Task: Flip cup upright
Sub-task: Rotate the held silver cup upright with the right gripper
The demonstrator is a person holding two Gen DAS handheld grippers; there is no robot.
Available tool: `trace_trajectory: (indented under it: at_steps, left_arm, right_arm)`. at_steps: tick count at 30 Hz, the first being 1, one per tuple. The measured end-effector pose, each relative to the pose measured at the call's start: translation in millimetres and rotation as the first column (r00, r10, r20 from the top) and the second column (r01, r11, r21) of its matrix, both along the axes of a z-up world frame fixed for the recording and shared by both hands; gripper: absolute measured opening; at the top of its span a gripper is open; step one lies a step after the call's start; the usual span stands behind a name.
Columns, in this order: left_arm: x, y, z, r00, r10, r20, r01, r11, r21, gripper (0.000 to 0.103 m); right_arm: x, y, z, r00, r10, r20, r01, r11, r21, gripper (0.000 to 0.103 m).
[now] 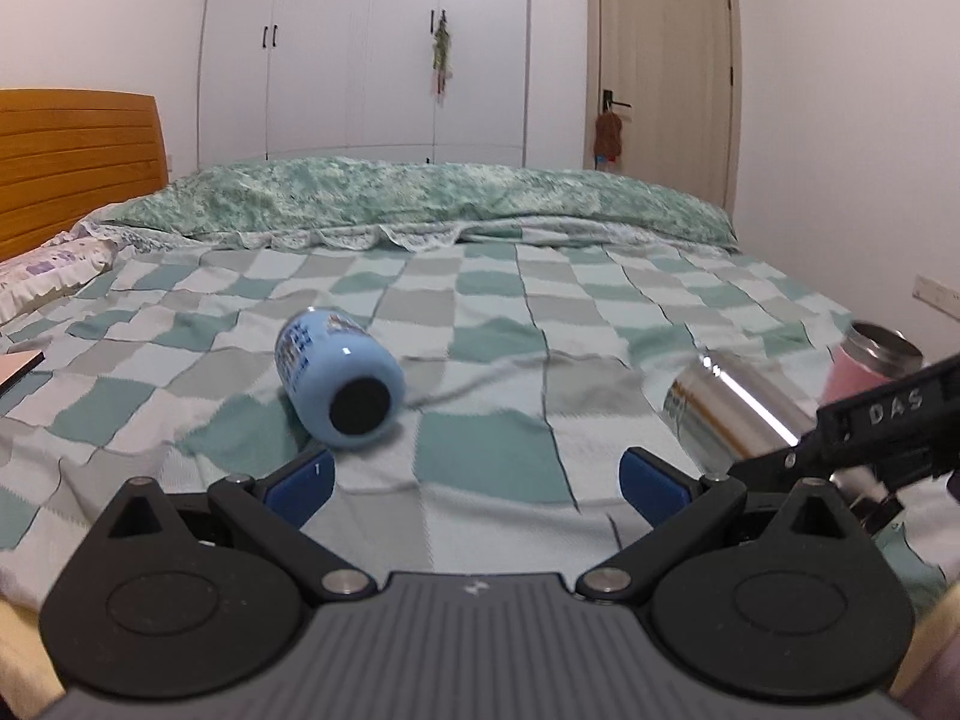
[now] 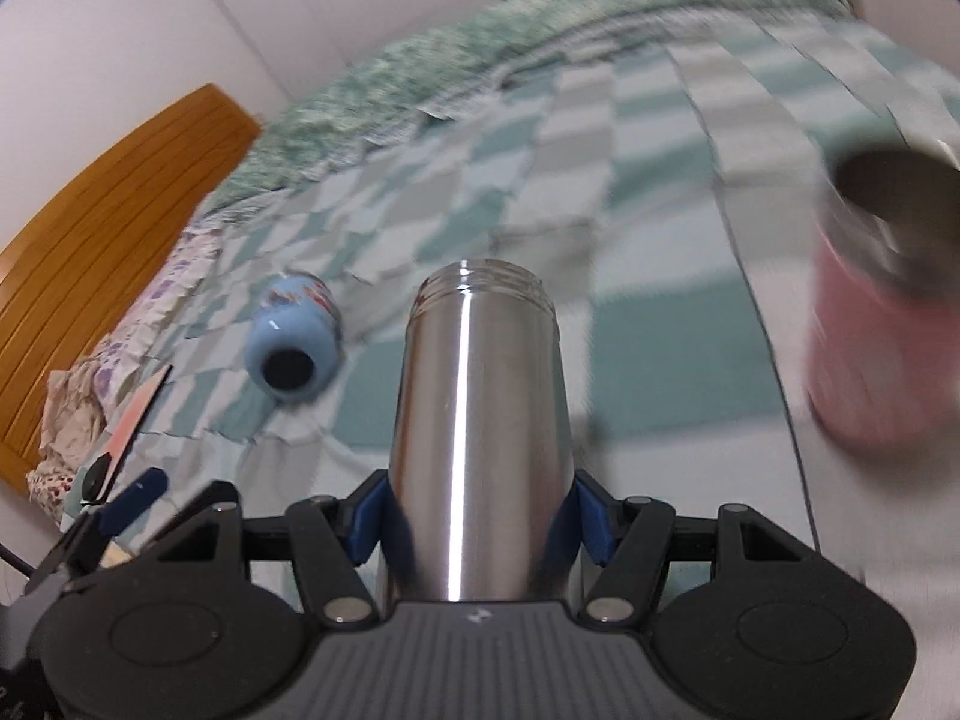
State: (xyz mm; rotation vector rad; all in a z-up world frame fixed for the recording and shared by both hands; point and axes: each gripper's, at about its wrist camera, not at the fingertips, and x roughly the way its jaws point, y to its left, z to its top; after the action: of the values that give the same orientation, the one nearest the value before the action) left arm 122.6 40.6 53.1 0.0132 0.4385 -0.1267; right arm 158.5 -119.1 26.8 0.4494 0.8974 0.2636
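A steel cup (image 2: 477,420) sits between the blue pads of my right gripper (image 2: 480,522), which is shut on it, its threaded mouth pointing away from the camera. In the left wrist view the steel cup (image 1: 726,414) is held tilted above the bed at the right. A light blue cup (image 1: 339,384) lies on its side on the checkered bedspread, black base toward me; it also shows in the right wrist view (image 2: 294,342). My left gripper (image 1: 480,483) is open and empty, its left pad just in front of the blue cup.
A pink cup (image 1: 870,360) with a steel rim stands upright at the right, also in the right wrist view (image 2: 882,312). A folded green quilt (image 1: 420,198) lies at the back. A wooden headboard (image 1: 72,168) and a pillow (image 1: 48,276) are at the left.
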Motion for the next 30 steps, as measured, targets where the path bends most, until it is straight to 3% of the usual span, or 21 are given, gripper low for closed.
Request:
trace_trajectory:
  at_steps: [7,20,22,23,24,30]
  left_arm:
    - [-23.5,-10.2,-5.9,0.999,0.004,-0.035,-0.004,1.0,0.015,0.103]
    - [-47.9,-17.7,-3.5,0.999,0.021,-0.05,-0.02,0.999,0.026,0.103]
    - [-48.6,-20.5,-1.6,0.998,0.02,-0.052,-0.018,0.999,0.031,0.103]
    - [-49.3,-22.2,0.0,0.999,0.016,-0.052,-0.015,0.999,0.032,0.103]
    - [-50.0,-24.5,1.9,0.999,0.011,-0.049,-0.01,0.999,0.035,0.103]
    - [-45.8,-45.0,9.7,0.998,-0.025,-0.049,0.028,0.998,0.057,0.103]
  right_arm:
    - [-24.7,3.0,-28.8,0.997,-0.068,-0.047,0.069,0.998,0.013,0.062]
    - [-22.6,-6.9,-29.8,0.997,-0.072,-0.04,0.075,0.993,0.09,0.064]
    - [-27.0,-13.5,-21.7,0.998,-0.06,-0.005,0.061,0.994,0.094,0.082]
    - [-31.8,-17.9,-15.7,0.998,-0.06,0.032,0.057,0.994,0.091,0.098]
    - [-37.8,-23.8,-8.3,0.995,-0.062,0.08,0.055,0.995,0.086,0.103]
    - [-54.6,-64.6,18.1,0.966,-0.06,0.25,0.063,0.998,-0.003,0.103]
